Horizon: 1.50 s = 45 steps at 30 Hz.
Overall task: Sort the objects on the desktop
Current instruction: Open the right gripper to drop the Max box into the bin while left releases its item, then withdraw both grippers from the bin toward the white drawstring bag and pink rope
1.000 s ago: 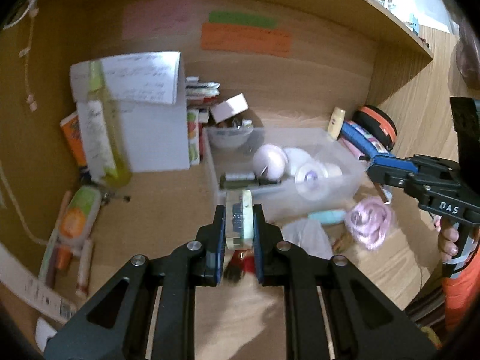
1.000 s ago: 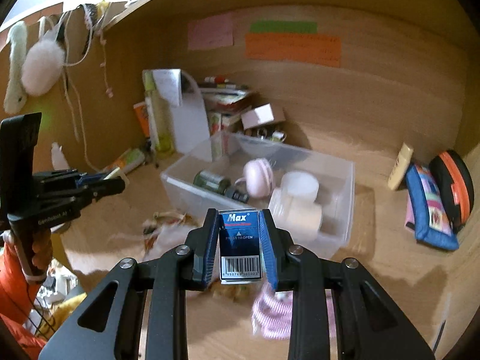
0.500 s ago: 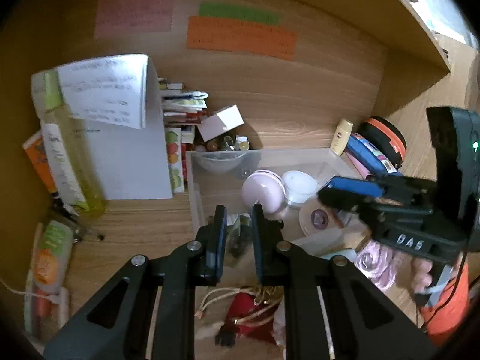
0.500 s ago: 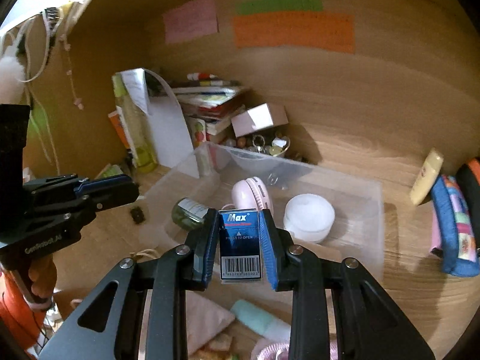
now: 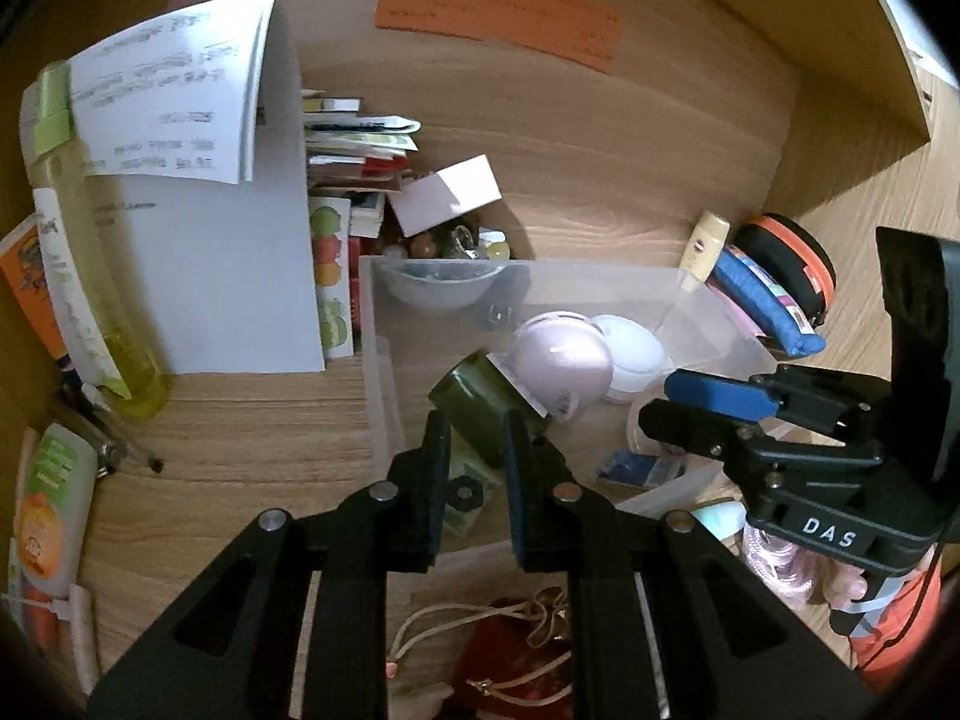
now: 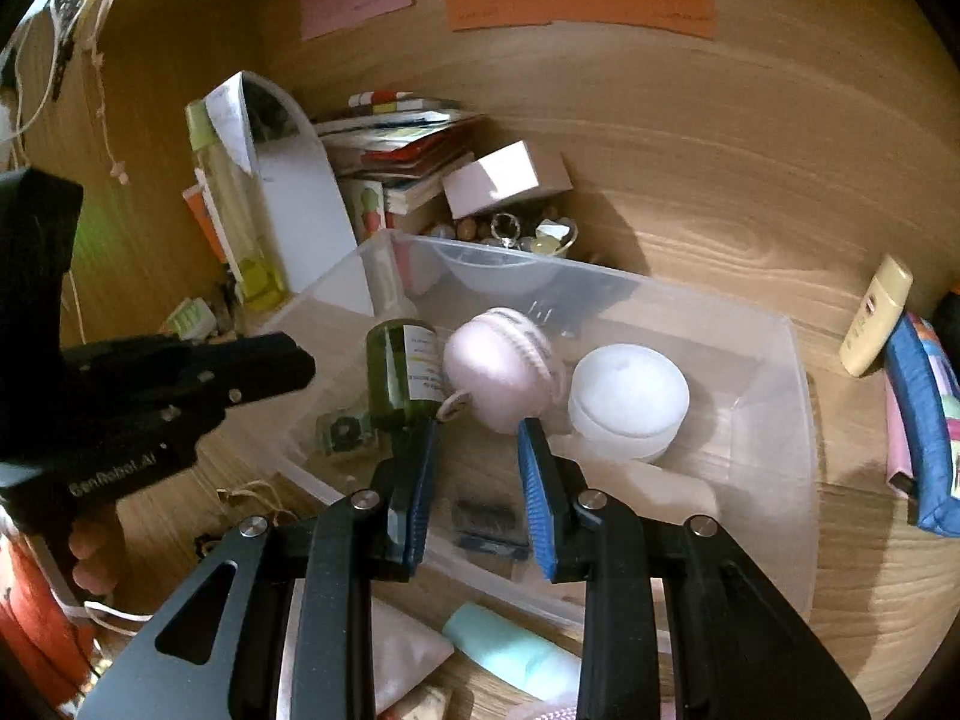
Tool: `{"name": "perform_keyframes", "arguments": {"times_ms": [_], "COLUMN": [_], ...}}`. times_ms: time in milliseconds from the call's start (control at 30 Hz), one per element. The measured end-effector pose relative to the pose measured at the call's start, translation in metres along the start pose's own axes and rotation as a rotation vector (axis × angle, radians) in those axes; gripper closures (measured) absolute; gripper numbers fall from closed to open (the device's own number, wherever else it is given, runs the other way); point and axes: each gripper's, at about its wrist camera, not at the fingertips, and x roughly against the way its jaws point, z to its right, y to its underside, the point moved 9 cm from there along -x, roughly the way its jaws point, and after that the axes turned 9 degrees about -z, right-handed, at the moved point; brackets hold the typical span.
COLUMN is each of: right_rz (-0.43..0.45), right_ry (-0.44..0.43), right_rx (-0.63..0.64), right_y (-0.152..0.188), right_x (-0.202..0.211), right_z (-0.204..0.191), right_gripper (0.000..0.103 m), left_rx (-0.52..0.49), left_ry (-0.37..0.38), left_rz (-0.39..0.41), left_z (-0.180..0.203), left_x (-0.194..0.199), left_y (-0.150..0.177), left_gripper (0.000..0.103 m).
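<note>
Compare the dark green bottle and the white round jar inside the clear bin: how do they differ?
The dark green bottle is slim; the white round jar is low and wide. The bottle lies on its side; the jar stands upright. The bottle has a paper label; the jar looks plain. Both sit in the clear bin, flanking the pink round case.

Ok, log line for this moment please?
left gripper: open, empty, over clear plastic bin | right gripper: open, empty, over bin | small green-and-black item, small blue box: lying in bin
</note>
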Motion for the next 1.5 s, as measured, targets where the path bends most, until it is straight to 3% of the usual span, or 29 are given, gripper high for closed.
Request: {"name": "perform_keyframes", "arguments": {"times_ms": [100, 167, 400, 567, 733, 833, 1167, 1367, 1500], "right_rz": [0.006, 0.018, 0.062, 0.087, 0.117, 0.120, 0.091, 0.059, 0.032], "right_ry": [0.026, 0.047, 0.035, 0.020, 0.086, 0.111, 0.172, 0.169, 0.162], "right_rx": [0.021, 0.034, 0.031, -0.056, -0.095, -0.116, -0.188, -0.247, -0.260], "right_y": [0.002, 0.003, -0.002, 0.001, 0.019, 0.038, 0.101, 0.138, 0.158], "right_x": [-0.001, 0.000, 0.018, 0.043, 0.070, 0.085, 0.120, 0.126, 0.124], "right_z": [-0.003, -0.004, -0.004, 0.010, 0.030, 0.040, 0.079, 0.095, 0.097], "right_gripper": [0.076, 0.071, 0.042, 0.022, 0.019, 0.015, 0.014, 0.014, 0.014], "left_rx": [-0.004, -0.018, -0.026, -0.011, -0.007, -0.011, -0.020, -0.041, -0.029], "left_ry": [0.009, -0.012, -0.009, -0.027, -0.027, -0.009, -0.001, 0.077, 0.075], "left_rz": [0.008, 0.023, 0.061, 0.051, 0.068, 0.054, -0.022, -0.063, -0.130], "left_z": [0.002, 0.004, 0.008, 0.008, 0.015, 0.023, 0.046, 0.073, 0.077], "left_x": [0.003, 0.005, 0.019, 0.040, 0.063, 0.070, 0.070, 0.077, 0.061], "left_y": [0.001, 0.002, 0.004, 0.016, 0.028, 0.040, 0.091, 0.120, 0.141], "left_gripper": [0.080, 0.066, 0.050, 0.023, 0.006, 0.005, 0.004, 0.004, 0.004]}}
